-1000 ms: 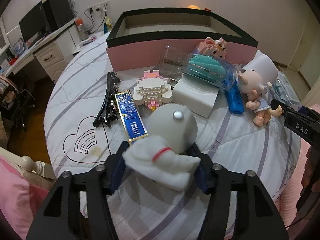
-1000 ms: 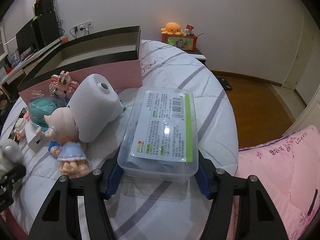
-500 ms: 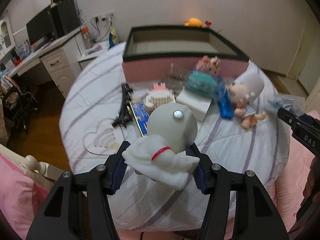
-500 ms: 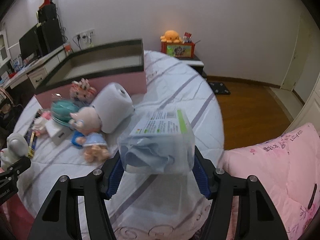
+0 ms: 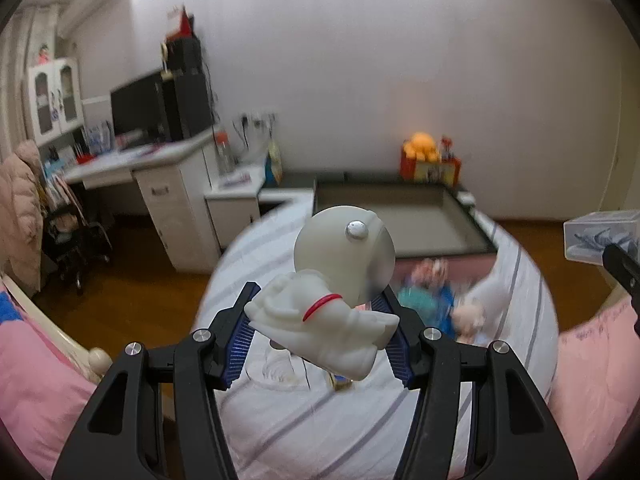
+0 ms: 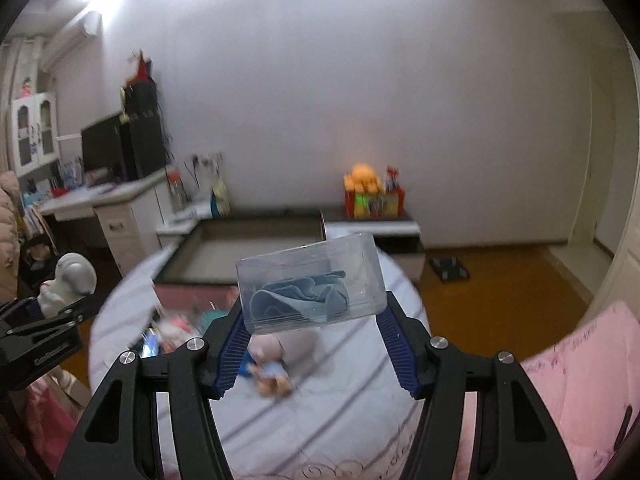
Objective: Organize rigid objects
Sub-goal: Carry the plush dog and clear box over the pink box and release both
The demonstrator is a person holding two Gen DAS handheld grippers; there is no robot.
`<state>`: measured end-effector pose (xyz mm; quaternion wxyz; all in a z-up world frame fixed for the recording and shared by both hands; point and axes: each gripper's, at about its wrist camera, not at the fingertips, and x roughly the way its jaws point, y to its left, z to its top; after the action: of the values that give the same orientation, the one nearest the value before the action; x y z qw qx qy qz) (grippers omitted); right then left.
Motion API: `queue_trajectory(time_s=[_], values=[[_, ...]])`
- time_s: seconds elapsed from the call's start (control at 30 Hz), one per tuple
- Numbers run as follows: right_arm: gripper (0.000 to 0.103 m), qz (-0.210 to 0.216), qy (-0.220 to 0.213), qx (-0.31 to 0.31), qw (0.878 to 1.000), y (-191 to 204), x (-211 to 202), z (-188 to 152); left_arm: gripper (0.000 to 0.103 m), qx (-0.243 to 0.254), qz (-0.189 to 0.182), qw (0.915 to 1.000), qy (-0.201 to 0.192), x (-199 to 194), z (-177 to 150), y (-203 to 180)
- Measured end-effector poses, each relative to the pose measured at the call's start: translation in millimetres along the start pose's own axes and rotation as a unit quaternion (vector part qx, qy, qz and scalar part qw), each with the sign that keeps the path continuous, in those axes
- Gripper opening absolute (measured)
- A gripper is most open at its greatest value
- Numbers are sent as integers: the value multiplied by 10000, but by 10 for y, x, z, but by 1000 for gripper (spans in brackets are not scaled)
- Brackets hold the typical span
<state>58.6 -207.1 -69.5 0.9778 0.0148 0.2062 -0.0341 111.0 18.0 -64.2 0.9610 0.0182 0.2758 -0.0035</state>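
My left gripper [image 5: 320,332] is shut on a white astronaut figurine [image 5: 340,280] with a round helmet and a red ring on its arm, held high above the bed. My right gripper [image 6: 312,320] is shut on a clear plastic box [image 6: 312,286] with blue cloth inside, also raised. That box [image 5: 596,236] shows at the right edge of the left wrist view, and the figurine [image 6: 68,280] at the left of the right wrist view. A pink storage box [image 5: 392,220] with a dark rim stands open at the far end of the bed.
Blurred toys lie on the striped bedsheet [image 5: 320,420]: a baby doll [image 6: 272,372], a teal item [image 5: 420,300] and a block figure. A desk with a monitor [image 5: 160,120] stands left, and an orange plush [image 6: 364,176] sits on a side table. Pink bedding [image 6: 580,380] lies right.
Both grippers have risen well above the bed with their objects and tilted up toward the far wall. The toys on the sheet now sit low and small in both views.
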Motion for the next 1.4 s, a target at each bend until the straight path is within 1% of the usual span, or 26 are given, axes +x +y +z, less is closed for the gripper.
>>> queue_trajectory(time_s=[0.03, 0.17, 0.27, 0.37, 0.47, 0.6, 0.67, 0.77, 0.87, 0.9, 1.0, 1.17, 1.23, 1.37, 1.4], values=[[63, 52, -123, -4, 9999, 21, -60, 45, 58, -25, -21, 9999, -167, -89, 61, 9], [63, 202, -557, -55, 9982, 119, -301, 167, 58, -77, -48, 9983, -569, -311, 212, 30], [63, 246, -816, -117, 9963, 182, -413, 225, 58, -30, -38, 9973, -737, -395, 269, 9], [63, 189, -915, -127, 9955, 228, -418, 265, 58, 23, -143, 9968, -783, -418, 309, -10], [63, 196, -907, -99, 9956, 214, -382, 286, 58, 4, -148, 9968, -784, -398, 328, -15], [63, 178, -866, -73, 9961, 176, -334, 310, 58, -55, -76, 9974, -721, -293, 392, 7], [63, 181, -835, -49, 9963, 157, -253, 335, 58, -37, -86, 9977, -666, -169, 447, -13], [63, 121, -775, 7, 9969, 139, -20, 404, 58, 45, -118, 9983, -568, 85, 577, -67], [63, 80, -654, 58, 9978, 131, 300, 499, 58, 121, -190, 9987, -460, 408, 718, -141], [63, 75, -573, 57, 9983, 131, 465, 538, 58, 161, -246, 9987, -405, 529, 761, -173], [63, 63, -326, -19, 9994, 157, 884, 587, 58, 286, -423, 9986, -114, 950, 899, -284], [63, -4, 278, -163, 9995, 230, 1621, 566, 58, 488, -262, 9974, 454, 1609, 1002, -428], [63, 26, 455, -208, 9987, 241, 1832, 525, 58, 511, -317, 9961, 640, 1823, 1004, -446], [63, -10, 836, -346, 9959, 275, 2205, 432, 59, 701, -128, 9929, 947, 2174, 975, -477], [63, -14, 949, -399, 9947, 289, 2294, 408, 59, 734, -130, 9920, 1023, 2252, 962, -481]])
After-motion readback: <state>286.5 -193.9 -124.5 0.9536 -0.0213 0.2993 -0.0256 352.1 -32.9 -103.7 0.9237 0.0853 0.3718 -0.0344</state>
